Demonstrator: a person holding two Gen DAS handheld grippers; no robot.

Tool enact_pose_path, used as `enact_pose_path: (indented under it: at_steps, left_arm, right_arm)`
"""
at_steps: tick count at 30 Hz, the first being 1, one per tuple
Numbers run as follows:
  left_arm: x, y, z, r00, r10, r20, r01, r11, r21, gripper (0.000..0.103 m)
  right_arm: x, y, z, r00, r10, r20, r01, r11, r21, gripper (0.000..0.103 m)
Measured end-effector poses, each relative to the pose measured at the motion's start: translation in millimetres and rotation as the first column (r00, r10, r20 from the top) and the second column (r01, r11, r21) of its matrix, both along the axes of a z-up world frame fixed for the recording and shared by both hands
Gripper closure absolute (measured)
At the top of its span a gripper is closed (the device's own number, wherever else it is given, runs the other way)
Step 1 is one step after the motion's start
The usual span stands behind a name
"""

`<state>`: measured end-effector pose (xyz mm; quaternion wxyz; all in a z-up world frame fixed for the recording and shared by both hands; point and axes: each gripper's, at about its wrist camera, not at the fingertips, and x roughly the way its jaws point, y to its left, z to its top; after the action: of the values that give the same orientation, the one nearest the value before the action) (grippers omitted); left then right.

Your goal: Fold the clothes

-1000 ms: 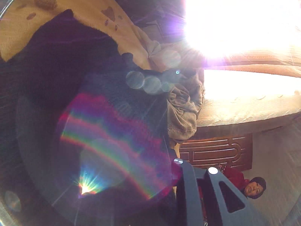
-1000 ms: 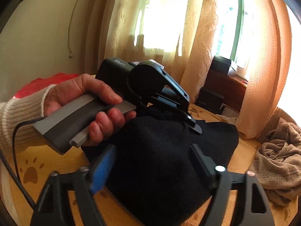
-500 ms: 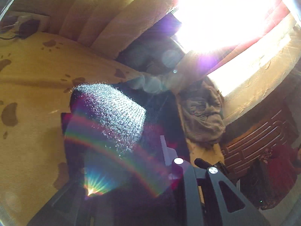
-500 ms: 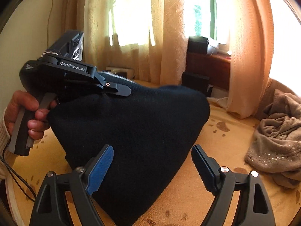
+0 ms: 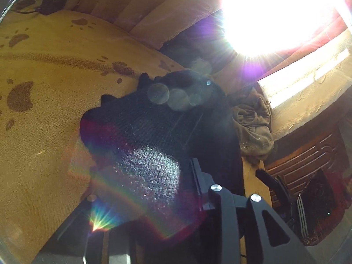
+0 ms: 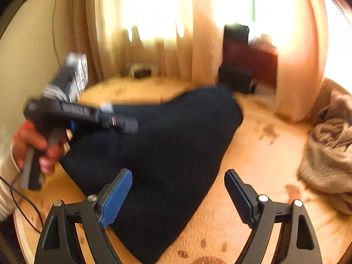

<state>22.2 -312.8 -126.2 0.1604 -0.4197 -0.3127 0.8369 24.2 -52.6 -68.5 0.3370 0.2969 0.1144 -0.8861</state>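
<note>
A black knit garment (image 6: 165,154) lies partly spread on the paw-print bedspread (image 6: 253,154), its left edge lifted. My left gripper (image 6: 127,126), blurred and held by a hand (image 6: 39,149), looks shut on that raised edge. In the left wrist view the black knit garment (image 5: 154,132) covers the space around the left gripper (image 5: 149,171); one finger is hidden under cloth and lens flare. My right gripper (image 6: 178,189) hangs open just above the garment's near part, with nothing between its blue pads (image 6: 116,195).
A crumpled beige garment (image 6: 330,149) lies at the bed's right side, also the beige garment (image 5: 253,121). Curtains (image 6: 198,44) and a dark cabinet (image 6: 248,57) stand behind the bed. A cable (image 6: 22,200) trails from the left hand. Bright window glare washes the left wrist view.
My left gripper has dropped lower with the black garment's edge, so the cloth now spreads flatter over the bed. The right gripper stays open in about the same place.
</note>
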Motion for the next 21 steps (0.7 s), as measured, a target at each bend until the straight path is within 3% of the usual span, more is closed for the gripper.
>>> enact_pose_path:
  at_steps: [2, 5, 8, 11, 13, 16, 21]
  left_arm:
    - [-1.5, 5.2, 1.3, 1.000, 0.003, 0.001, -0.003, 1.000, 0.000, 0.068]
    - [0.6, 1.0, 0.8, 1.000, 0.004, 0.009, -0.004, 1.000, 0.016, 0.062]
    - [5.9, -11.2, 2.3, 1.000, 0.019, 0.025, -0.020, 0.999, 0.041, 0.052]
    - [14.0, -29.2, 6.9, 0.991, 0.122, 0.050, -0.121, 0.992, -0.024, 0.022]
    - [22.1, -42.4, 13.5, 0.985, 0.172, 0.028, -0.172, 0.985, -0.023, 0.022]
    - [34.1, -49.6, 28.7, 0.981, 0.194, -0.014, -0.193, 0.980, 0.044, 0.022]
    - [29.6, -5.5, 49.9, 0.993, 0.049, -0.103, -0.037, 0.992, 0.120, 0.021]
  right_arm:
    - [9.9, -12.9, -1.2, 0.998, 0.032, -0.058, -0.029, 0.998, 0.057, 0.015]
    - [16.4, -37.9, -23.5, 0.993, 0.102, -0.052, -0.091, 0.979, 0.181, 0.015]
    - [23.0, -48.6, -44.8, 0.990, 0.119, -0.073, -0.095, 0.955, 0.280, 0.009]
    - [22.2, -46.1, -43.1, 0.990, 0.123, -0.067, -0.100, 0.956, 0.276, 0.006]
    - [19.0, -43.0, -41.0, 0.991, 0.128, -0.044, -0.112, 0.959, 0.259, 0.005]
    - [14.3, -38.4, -37.9, 0.991, 0.135, -0.009, -0.129, 0.964, 0.234, 0.004]
    - [2.2, -28.3, -29.1, 0.987, 0.145, 0.066, -0.155, 0.974, 0.168, 0.002]
